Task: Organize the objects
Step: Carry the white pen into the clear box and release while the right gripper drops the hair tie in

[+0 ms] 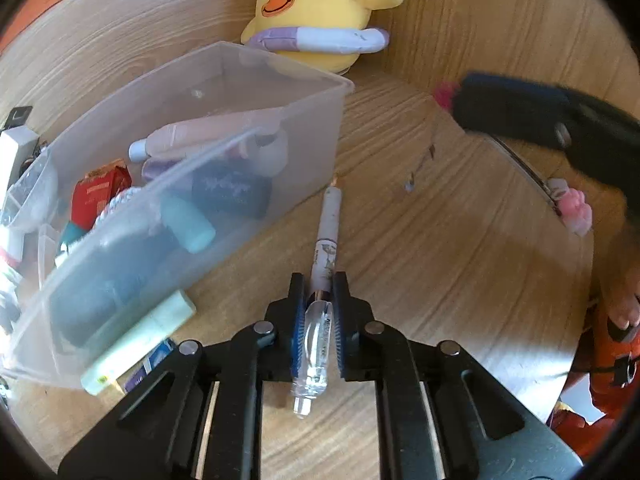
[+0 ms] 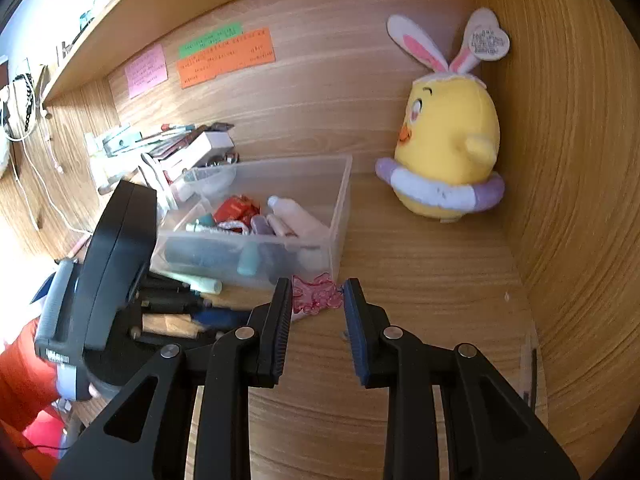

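Observation:
My left gripper [image 1: 318, 284] is shut on a white pen [image 1: 326, 236] with a clear cap end, held just above the desk, tip pointing away. A clear plastic bin [image 1: 280, 80] full of tubes and bottles stands to its left. My right gripper [image 2: 316, 292] is open and empty; a pink clear hair clip [image 2: 316, 294] lies on the desk between its fingertips, against the bin's [image 2: 340, 208] near corner. The right gripper also shows blurred in the left wrist view [image 1: 520, 112].
A yellow plush duck [image 1: 316, 4] [image 2: 448, 152] sits in the back corner. A pink flower hair clip [image 1: 572, 204] lies at the right. Pens and a mint tube [image 1: 140, 340] lie beside the bin. Boxes and clutter [image 2: 188, 148] stand behind it.

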The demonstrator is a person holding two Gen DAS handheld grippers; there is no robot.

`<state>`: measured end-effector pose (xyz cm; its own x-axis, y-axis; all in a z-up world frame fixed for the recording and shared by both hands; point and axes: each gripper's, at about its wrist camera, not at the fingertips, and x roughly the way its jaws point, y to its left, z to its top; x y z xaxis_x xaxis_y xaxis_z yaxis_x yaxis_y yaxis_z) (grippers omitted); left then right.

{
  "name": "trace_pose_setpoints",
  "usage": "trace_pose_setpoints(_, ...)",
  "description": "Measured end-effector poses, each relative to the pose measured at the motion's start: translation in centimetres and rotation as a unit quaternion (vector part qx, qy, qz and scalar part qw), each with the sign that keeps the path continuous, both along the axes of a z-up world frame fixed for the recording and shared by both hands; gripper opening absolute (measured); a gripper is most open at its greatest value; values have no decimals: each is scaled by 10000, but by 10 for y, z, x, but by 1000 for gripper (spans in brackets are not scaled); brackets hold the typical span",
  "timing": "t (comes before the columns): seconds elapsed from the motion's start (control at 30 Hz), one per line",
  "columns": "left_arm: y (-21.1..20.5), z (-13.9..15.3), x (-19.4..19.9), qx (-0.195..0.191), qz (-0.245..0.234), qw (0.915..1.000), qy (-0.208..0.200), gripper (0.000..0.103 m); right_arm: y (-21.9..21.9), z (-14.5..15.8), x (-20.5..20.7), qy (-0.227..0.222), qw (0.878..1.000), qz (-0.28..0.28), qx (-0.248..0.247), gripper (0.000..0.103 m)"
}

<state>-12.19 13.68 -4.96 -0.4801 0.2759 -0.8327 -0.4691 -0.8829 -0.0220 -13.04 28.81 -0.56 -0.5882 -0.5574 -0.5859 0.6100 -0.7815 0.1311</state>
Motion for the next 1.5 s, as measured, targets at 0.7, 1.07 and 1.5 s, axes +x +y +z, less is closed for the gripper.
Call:
trace_pose_setpoints(0.7, -65, 68, 56, 950, 664, 9890, 923, 11, -48, 44, 1, 481, 9985, 238, -128, 24)
trace_pose_setpoints(1.07, -106, 106, 29, 1103, 1211, 9770, 1367, 11, -78, 86, -10, 874, 9940, 544, -370, 24)
trace_pose_setpoints(1.5, -124, 78, -35, 815, 1439, 9832, 775, 11, -118, 45, -44, 367, 9965, 730, 160, 24)
